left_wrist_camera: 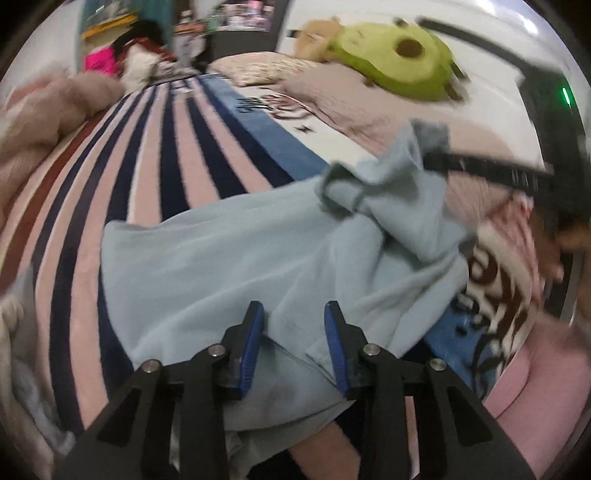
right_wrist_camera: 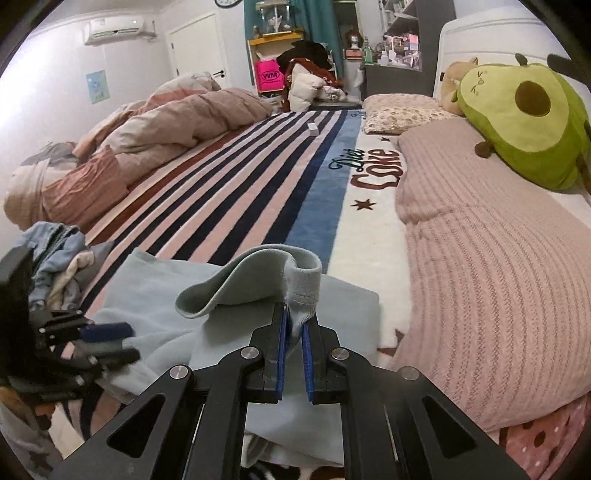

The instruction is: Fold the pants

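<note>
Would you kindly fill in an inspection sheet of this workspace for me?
Surface: bed with a striped blanket, a pink knit throw on one side.
Job's things: light blue pants spread on the blanket, one cuff lifted.
Clutter: clothes pile, rumpled duvet, pillow, avocado plush, small white box.
Grippers: right gripper shut on the cuff; left gripper open over the pants, pads not pressing.
Cables: nothing seen.
Surroundings: air conditioner, white door, pink bag, cluttered shelves.
</note>
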The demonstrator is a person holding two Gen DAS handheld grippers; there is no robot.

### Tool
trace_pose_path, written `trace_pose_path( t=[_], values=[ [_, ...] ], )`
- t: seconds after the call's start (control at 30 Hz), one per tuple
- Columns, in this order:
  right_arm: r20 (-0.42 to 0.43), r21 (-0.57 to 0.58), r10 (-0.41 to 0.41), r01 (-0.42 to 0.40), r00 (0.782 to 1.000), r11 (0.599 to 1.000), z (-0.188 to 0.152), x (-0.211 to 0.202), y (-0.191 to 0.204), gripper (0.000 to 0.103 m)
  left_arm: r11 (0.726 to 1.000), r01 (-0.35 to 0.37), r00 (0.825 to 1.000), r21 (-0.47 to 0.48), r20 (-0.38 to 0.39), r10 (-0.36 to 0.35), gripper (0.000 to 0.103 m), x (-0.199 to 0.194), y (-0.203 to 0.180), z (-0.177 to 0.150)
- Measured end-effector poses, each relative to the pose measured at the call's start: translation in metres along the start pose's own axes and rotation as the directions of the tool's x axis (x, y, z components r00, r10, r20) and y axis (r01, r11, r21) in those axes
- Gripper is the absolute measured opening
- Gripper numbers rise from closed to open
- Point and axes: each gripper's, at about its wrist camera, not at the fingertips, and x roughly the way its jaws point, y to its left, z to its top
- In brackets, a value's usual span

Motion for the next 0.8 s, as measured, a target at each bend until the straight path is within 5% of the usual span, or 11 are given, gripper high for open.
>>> trace_pose_path(
  t=[0.33,0.37,0.4,0.47,0.8],
  values=[
    [-0.006,0.006,0.023,-0.023,1.000,1.000,-0.002,0.002,0.001,0.003,0.998,-0.030,0.999,0.047,-0.043,0.032,0.031,0.000,-0.009,-0.002],
    [-0.006,0.005,0.026,-0.026,1.000,1.000,-0.002,0.001,0.002,0.003,0.998,-0.035,0.999,0.045,-0.039,0.037,0.026,-0.001,-0.011,-0.003],
    [-0.004,0.005,0.027,-0.027,1.000,1.000,-0.002,0.001,0.002,0.003,0.999,-0.017,0.999,0.045,-0.037,0.018,0.011,-0.004,-0.013,-0.003],
    [0.001,0.012,0.035,-0.035,0.999,0.999,-0.001,-0.001,0.001,0.003,0.999,0.012,1.000,0.049,-0.030,-0.011,0.005,-0.007,-0.018,-0.003],
    [0.025,0.039,0.101,-0.102,0.995,0.994,0.001,-0.012,-0.001,0.003,0.985,-0.164,0.983,-0.052,0.071,0.167,0.002,-0.044,0.030,0.022]
  ],
)
